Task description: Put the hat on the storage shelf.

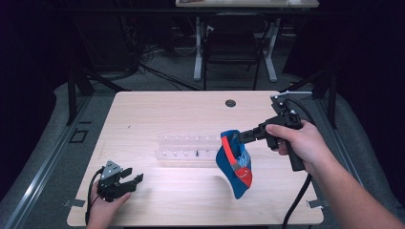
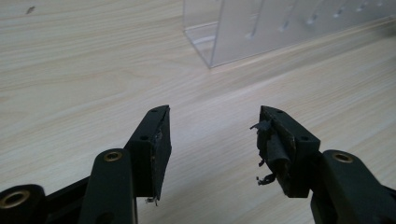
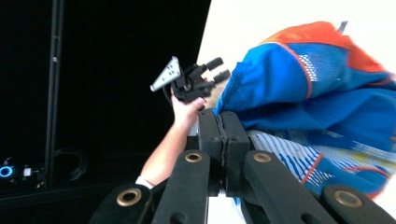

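A blue cap with orange trim (image 1: 234, 163) hangs above the table's front right, pinched at its upper edge by my right gripper (image 1: 237, 136). In the right gripper view the jaws are closed together on the cap's blue fabric (image 3: 299, 98), right gripper (image 3: 222, 122). My left gripper (image 1: 134, 175) rests low at the front left of the table, open, with nothing between its fingers. In the left gripper view, the left gripper (image 2: 212, 122) frames bare wood between its spread jaws. A clear acrylic rack (image 1: 188, 149) with small pegs stands mid-table, left of the cap.
The light wooden table (image 1: 157, 114) has a round cable hole (image 1: 230, 102) near its far edge. The clear rack's corner (image 2: 210, 44) lies ahead of the left gripper. Dark floor, another desk's legs and a chair (image 1: 234, 45) stand beyond the table.
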`<state>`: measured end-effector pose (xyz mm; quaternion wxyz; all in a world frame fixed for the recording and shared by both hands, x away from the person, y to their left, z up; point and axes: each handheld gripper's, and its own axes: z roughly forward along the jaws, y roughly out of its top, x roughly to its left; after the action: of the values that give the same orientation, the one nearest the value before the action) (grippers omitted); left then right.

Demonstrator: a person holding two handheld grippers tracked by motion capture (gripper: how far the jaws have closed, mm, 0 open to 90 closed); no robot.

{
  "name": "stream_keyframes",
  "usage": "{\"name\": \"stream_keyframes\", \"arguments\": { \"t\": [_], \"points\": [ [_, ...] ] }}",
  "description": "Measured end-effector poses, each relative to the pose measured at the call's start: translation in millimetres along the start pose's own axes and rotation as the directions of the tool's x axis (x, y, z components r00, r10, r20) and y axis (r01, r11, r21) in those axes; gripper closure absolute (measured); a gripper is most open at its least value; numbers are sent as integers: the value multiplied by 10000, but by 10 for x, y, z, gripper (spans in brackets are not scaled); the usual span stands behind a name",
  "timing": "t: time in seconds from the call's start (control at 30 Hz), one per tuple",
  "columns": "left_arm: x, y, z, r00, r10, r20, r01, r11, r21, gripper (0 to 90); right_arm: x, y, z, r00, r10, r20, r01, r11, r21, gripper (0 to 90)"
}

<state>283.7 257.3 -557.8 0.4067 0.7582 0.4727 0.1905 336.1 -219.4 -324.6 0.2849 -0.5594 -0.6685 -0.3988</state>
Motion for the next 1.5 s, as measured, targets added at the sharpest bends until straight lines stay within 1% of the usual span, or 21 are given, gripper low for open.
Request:
{"name": "stream_keyframes", "arguments": {
  "t": [0.03,0.2,0.23,0.47,0.5,0.53,0.63,0.67,0.7,0.73,0.8,0.87,0.9,1.0,1.03,1.07,1.17,1.23,1.4,1.43,1.5],
  "points": [
    [-47,14,-6,9999,53,165,-52,10000,-48,445,16,16,-5,10000,-20,-63,20,10000,-63,899],
    [-134,53,-29,9989,372,289,-370,9993,-102,432,59,92,-52,9997,-84,-246,74,9992,-386,899],
    [-164,69,-29,9987,336,387,-327,9992,-234,428,90,140,-64,9994,-101,-330,82,9982,-597,899],
    [-259,119,-55,9974,437,578,-406,9977,-538,406,241,271,-36,9969,-312,-727,244,9954,-927,899],
    [-309,166,-82,9964,629,561,-589,9958,-696,406,277,308,-17,9963,-361,-777,285,9949,-969,899],
    [-309,166,-82,9964,629,561,-589,9958,-696,406,277,308,-17,9963,-361,-777,285,9949,-969,899],
    [-457,312,-130,9923,876,880,-766,9896,-1219,405,332,380,39,9953,-393,-888,292,9932,-1125,899],
    [-457,312,-130,9923,876,880,-766,9896,-1219,405,332,380,39,9953,-393,-888,292,9932,-1125,899],
    [-540,402,-156,9890,1101,988,-950,9847,-1462,407,357,417,69,9943,-450,-969,341,9932,-1112,899],
    [-540,402,-156,9890,1101,988,-950,9847,-1462,414,357,417,69,9943,-450,-969,341,9932,-1112,899],
    [-625,511,-170,9838,1382,1144,-1172,9778,-1739,431,381,452,104,9928,-469,-1100,338,9924,-1185,899],
    [-721,634,-175,9800,1491,1319,-1211,9724,-1995,431,409,511,136,9921,-495,-1151,344,9910,-1294,899],
    [-799,732,-182,9748,1706,1438,-1394,9689,-2045,431,409,511,136,9921,-495,-1151,344,9910,-1294,899],
    [-945,879,-184,9642,2119,1595,-1728,9582,-2282,432,436,566,174,9911,-496,-1237,312,9887,-1463,899],
    [-1065,974,-177,9543,2449,1714,-2016,9506,-2360,432,457,588,199,9904,-522,-1282,321,9875,-1544,899],
    [-1065,974,-177,9543,2449,1714,-2016,9506,-2360,431,457,588,199,9904,-522,-1282,321,9875,-1544,899],
    [-1232,1067,-116,9391,2869,1893,-2390,9408,-2406,428,483,634,248,9886,-587,-1389,353,9856,-1652,899],
    [-1358,1113,-45,9295,3047,2081,-2555,9384,-2327,427,504,685,318,9876,-557,-1466,298,9844,-1734,899],
    [-1481,1141,62,9244,3171,2118,-2703,9367,-2226,439,534,747,411,9859,-604,-1564,319,9834,-1787,899],
    [-1527,1154,117,9285,3213,1862,-2811,9357,-2131,470,546,767,459,9849,-610,-1621,325,9844,-1732,899],
    [-1538,1164,153,9297,3153,1904,-2751,9381,-2104,489,551,775,479,9842,-604,-1666,310,9843,-1738,899]
  ]
}}
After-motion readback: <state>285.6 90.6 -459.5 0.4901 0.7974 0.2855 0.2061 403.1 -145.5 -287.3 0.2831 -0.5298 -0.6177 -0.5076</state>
